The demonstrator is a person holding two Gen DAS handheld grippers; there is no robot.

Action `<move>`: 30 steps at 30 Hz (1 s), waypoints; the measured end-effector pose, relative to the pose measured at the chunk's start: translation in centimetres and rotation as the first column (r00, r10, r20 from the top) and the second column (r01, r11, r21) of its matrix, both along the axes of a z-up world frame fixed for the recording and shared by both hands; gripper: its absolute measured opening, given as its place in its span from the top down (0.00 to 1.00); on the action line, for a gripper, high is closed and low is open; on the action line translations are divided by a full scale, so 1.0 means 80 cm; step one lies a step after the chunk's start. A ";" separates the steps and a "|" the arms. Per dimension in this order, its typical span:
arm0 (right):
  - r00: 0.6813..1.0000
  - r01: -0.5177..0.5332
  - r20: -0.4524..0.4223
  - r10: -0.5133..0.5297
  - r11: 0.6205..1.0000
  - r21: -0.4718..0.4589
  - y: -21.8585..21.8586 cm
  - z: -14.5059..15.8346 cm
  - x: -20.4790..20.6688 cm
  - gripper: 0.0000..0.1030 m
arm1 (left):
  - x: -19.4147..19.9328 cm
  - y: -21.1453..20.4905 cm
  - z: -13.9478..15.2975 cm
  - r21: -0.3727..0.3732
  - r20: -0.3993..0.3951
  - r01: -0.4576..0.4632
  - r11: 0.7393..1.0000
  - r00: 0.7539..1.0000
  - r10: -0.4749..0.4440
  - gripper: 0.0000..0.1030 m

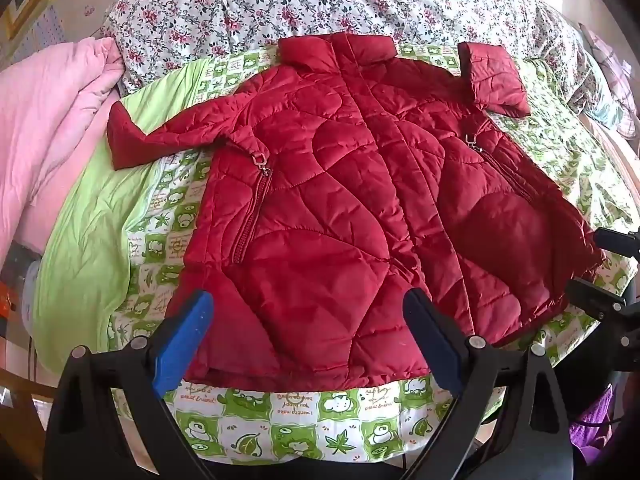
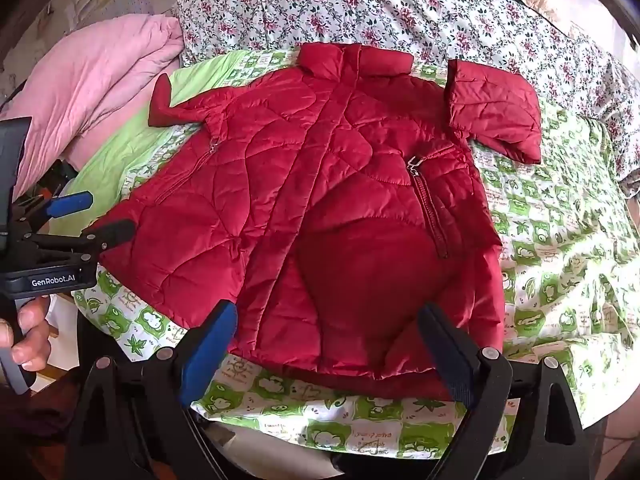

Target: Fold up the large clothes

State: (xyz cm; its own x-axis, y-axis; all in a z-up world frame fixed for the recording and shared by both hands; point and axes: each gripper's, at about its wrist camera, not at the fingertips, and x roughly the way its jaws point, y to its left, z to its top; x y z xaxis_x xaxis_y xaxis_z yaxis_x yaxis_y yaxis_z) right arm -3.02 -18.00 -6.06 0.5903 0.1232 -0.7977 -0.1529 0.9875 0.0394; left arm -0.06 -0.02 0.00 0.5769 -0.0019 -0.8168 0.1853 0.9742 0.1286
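A red quilted jacket (image 1: 340, 200) lies flat, front up, on a green-and-white patterned sheet (image 1: 288, 424); its collar is at the far side and its hem toward me. It also shows in the right wrist view (image 2: 340, 208). Its left sleeve (image 1: 132, 132) stretches out left. Its right sleeve (image 2: 492, 108) is folded back near the shoulder. My left gripper (image 1: 308, 320) is open and empty above the hem on the left; it also shows in the right wrist view (image 2: 92, 216). My right gripper (image 2: 328, 332) is open and empty above the hem on the right.
A pink quilt (image 1: 52, 120) is bunched at the left. A floral duvet (image 1: 320, 0) lies behind the jacket. A plain green sheet (image 1: 96, 220) lies left of the jacket. The bed's near edge runs just below the hem.
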 end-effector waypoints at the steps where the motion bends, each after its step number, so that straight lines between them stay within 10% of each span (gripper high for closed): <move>1: 1.000 0.001 0.003 -0.001 1.000 0.001 0.000 0.000 0.000 0.10 | 0.000 0.000 0.000 0.001 0.000 0.001 1.000 1.000 -0.001 0.07; 30: 1.000 -0.004 0.019 0.004 1.000 0.009 0.000 0.006 -0.001 0.10 | 0.002 -0.008 -0.004 0.001 -0.003 0.000 1.000 1.000 0.000 0.07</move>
State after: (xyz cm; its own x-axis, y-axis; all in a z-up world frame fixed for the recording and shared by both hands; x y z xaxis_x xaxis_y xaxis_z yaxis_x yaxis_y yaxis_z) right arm -3.08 -18.01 -5.60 0.6048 0.1329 -0.7852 -0.1579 0.9864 0.0453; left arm 0.06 -0.64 -0.31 0.5743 -0.0008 -0.8187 0.1856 0.9741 0.1293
